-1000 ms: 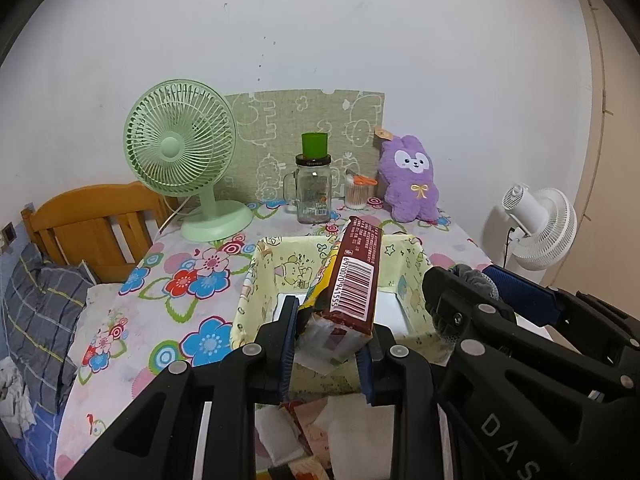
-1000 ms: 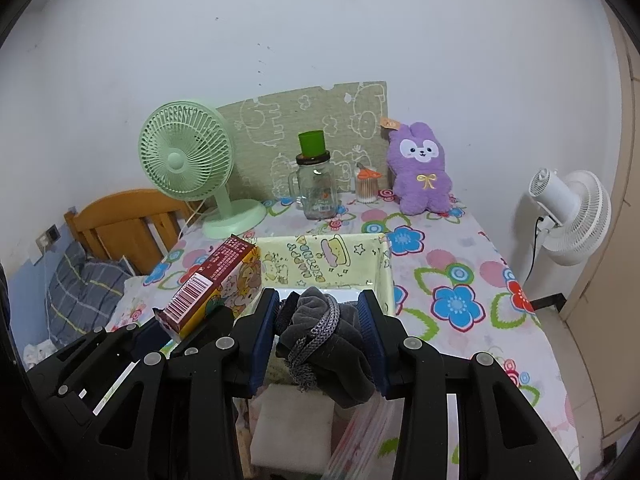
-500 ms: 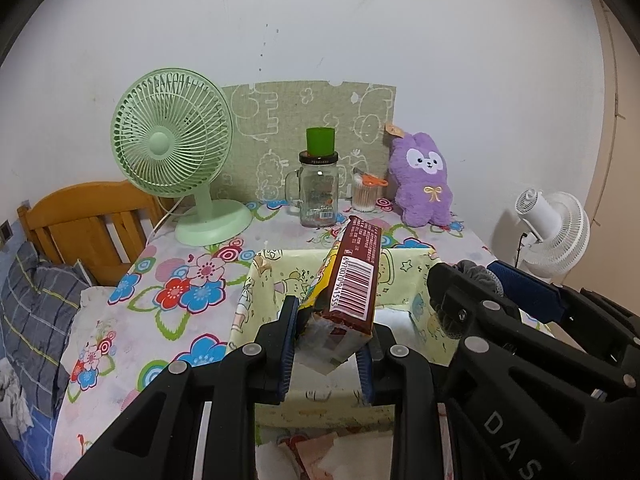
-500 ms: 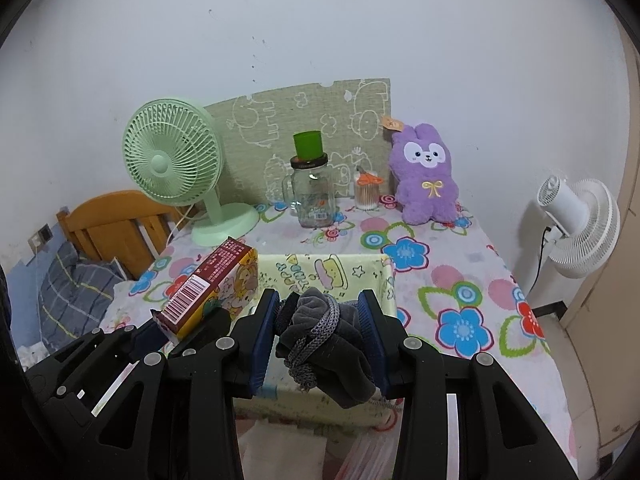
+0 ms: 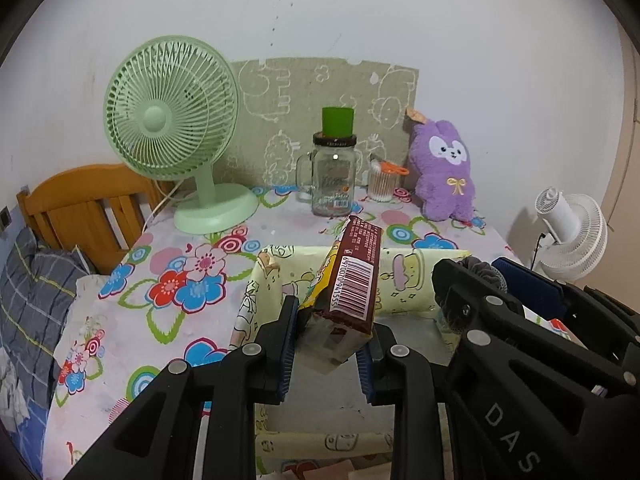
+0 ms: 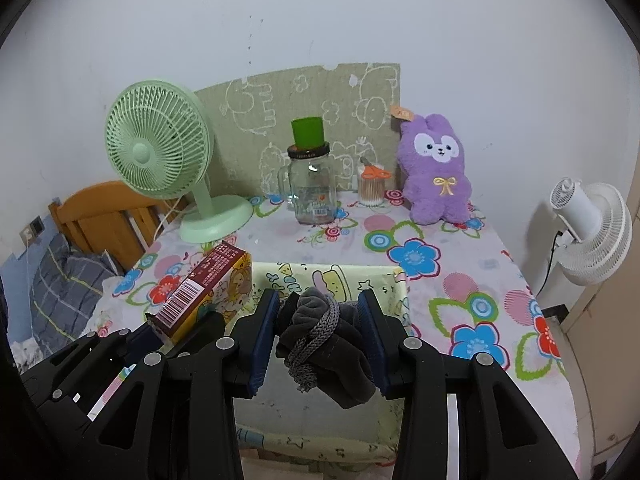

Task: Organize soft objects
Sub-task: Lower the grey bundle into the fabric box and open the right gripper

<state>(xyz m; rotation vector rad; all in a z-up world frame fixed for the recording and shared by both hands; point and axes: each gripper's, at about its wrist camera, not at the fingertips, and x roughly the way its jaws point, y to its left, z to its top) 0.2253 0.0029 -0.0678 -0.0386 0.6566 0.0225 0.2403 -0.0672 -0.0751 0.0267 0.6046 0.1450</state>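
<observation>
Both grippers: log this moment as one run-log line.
left gripper: shut on snack box | right gripper: shut on grey knit bundle | both over fabric basket

I'm looking at a plain white wall (image 5: 360,20) at the far side, with a green printed board (image 6: 304,120) leaning against it behind a table covered in a flowered cloth (image 6: 460,280). On the far left of the table stands a green desk fan (image 5: 172,128); beyond the table's left edge I see a wooden bed headboard (image 5: 80,204) and grey checked bedding (image 5: 28,300). To the right, a white fan (image 6: 592,232) stands off the table near a beige panel (image 6: 600,340); the light is even and soft.
</observation>
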